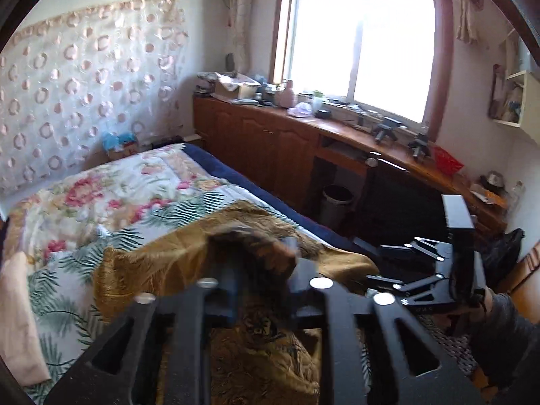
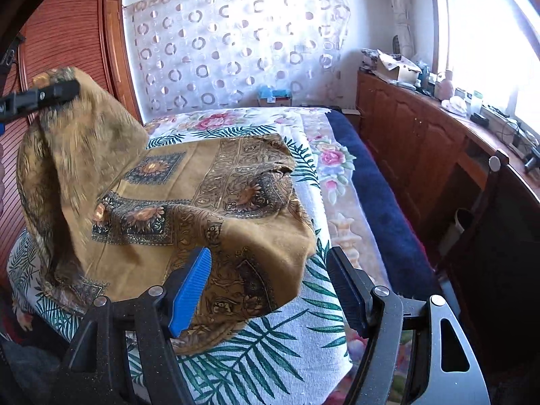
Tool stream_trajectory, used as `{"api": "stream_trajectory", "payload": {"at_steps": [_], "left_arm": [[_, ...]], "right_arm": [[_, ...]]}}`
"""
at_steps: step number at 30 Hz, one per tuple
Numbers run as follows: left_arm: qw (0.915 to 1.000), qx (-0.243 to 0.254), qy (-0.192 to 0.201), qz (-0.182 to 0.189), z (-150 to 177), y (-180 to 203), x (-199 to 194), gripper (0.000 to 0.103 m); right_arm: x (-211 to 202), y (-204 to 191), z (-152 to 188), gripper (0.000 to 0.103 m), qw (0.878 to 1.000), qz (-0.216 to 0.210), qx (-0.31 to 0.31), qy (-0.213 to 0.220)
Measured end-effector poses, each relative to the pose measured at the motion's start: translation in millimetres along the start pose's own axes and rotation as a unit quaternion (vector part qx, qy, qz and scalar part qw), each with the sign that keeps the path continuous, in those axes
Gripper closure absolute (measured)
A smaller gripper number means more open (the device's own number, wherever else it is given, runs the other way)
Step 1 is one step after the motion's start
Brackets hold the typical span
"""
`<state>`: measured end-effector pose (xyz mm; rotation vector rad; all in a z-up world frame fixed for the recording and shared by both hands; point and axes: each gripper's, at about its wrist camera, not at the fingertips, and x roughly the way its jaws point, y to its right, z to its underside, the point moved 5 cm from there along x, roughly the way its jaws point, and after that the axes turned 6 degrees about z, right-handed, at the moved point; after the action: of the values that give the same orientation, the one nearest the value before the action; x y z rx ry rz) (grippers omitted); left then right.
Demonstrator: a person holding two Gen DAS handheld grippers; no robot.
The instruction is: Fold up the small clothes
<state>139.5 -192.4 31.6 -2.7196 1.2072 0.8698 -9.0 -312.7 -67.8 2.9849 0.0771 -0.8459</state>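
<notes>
**Lifting one corner while the other waits**

Pinching a raised corner of the ochre scarf (image 2: 216, 182), the left tongs (image 2: 59, 91) hold it above the bed (image 2: 371, 202) — the spread right tongs (image 2: 270, 290) straddle the near corner, nearer, not yet gripping.

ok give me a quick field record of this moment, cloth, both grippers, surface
cloth: brown patterned scarf, partly spread, one corner lifted
left gripper: shut on the raised corner
right gripper: open, jaws apart over the near edge, not gripping
surface: floral bedspread on the bed
fold state: not yet folded flat
</notes>
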Motion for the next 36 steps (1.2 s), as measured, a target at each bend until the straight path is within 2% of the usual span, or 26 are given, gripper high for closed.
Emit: {"api": "stream_trajectory", "payload": {"at_steps": [1,3,6,13,22,30,36], "left_arm": [[1.0,0.0,0.002,0.001,1.2,1.6,-1.1,0.05],[1.0,0.002,0.005,-0.004,2.5,0.8,-5.7,0.04],[0.9996,-0.004,0.016,-0.024,4.8,-7.0,-19.1,0.035],[0.9959,-0.019,0.026,-0.085,22.4,-44.4,-41.8,0.033],[0.9863,-0.073,0.019,-0.147,60.1,-118.2,-56.7,0.032],[0.9773,-0.106,0.006,-0.183,84.5,-167.9,-62.4,0.032],[0.9714,-0.116,0.001,-0.207,95.9,-194.1,-62.8,0.032]], "right_arm": [[1.8,1.7,-1.1,0.03,1.0,0.0,-0.001,0.0],[5.0,2.2,-3.5,0.03,1.0,0.0,-0.001,-0.001],[6.5,3.0,-8.2,0.03,1.0,0.001,-0.003,0.001],[12.7,-11.8,-24.4,0.03,1.0,-0.01,-0.025,0.01],[51.5,-71.0,-56.9,0.03,0.996,-0.05,-0.078,0.006],[97.4,-143.2,-84.7,0.03,0.983,-0.117,-0.14,-0.009],[131.8,-184.8,-98.5,0.03,0.973,-0.149,-0.174,-0.024]]}}
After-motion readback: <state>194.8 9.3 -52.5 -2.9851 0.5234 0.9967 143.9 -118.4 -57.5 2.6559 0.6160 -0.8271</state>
